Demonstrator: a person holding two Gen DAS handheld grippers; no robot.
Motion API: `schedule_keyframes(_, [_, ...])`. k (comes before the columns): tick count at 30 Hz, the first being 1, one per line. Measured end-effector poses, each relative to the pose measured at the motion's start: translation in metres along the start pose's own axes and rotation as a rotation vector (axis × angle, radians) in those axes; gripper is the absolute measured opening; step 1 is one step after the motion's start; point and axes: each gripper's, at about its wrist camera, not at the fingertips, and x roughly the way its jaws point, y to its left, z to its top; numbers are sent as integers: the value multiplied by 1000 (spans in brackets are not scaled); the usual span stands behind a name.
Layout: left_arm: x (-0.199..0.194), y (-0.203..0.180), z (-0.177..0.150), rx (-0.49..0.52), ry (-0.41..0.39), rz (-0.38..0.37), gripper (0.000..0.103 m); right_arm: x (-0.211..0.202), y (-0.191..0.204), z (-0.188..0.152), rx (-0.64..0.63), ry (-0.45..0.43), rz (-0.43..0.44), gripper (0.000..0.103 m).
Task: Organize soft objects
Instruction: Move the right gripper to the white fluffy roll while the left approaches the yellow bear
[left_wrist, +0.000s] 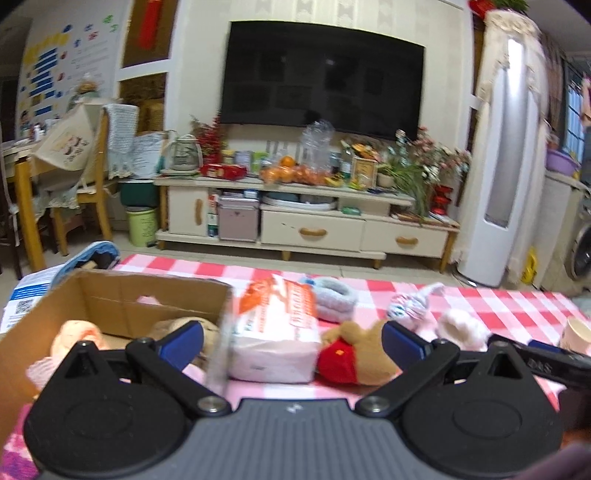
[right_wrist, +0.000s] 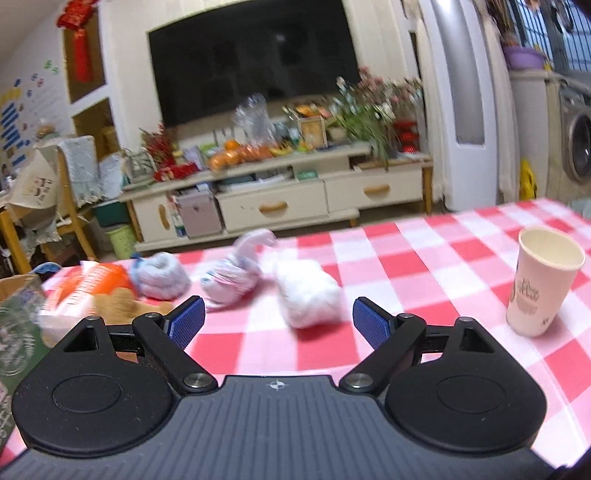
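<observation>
A: Status of the step in hand?

B: Pick-up approach. Left gripper (left_wrist: 291, 341) fingers spread wide, empty, facing the tissue pack (left_wrist: 275, 332) and plush bear (left_wrist: 354, 350). Right gripper (right_wrist: 277, 317) fingers wide, empty, facing the white plush (right_wrist: 308, 293).

A: Next move?

B: Probably close on one item and transfer it to the cardboard box (left_wrist: 110, 295) at left, farther along the bench (right_wrist: 424, 258).

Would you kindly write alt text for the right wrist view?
The open right gripper hovers over a red-checked tablecloth, facing a fluffy white soft toy. A paper cup stands at right; more soft items lie at left.
</observation>
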Motion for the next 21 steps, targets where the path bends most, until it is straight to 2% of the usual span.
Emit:
schedule_keyframes(5, [14, -27, -10, 57, 25, -38, 102, 25, -19, -5, 38, 27, 3, 103])
schedule_keyframes(12, [40, -63, -23, 156, 38, -62, 102, 60, -40, 0, 154, 47, 45, 103])
schedule_keyframes(17, [61, -85, -33, 224, 41, -70, 102, 71, -41, 0, 156, 58, 67, 103])
schedule_keyframes(21, [80, -89, -37, 215, 61, -43, 102, 75, -41, 1, 145, 63, 75, 103])
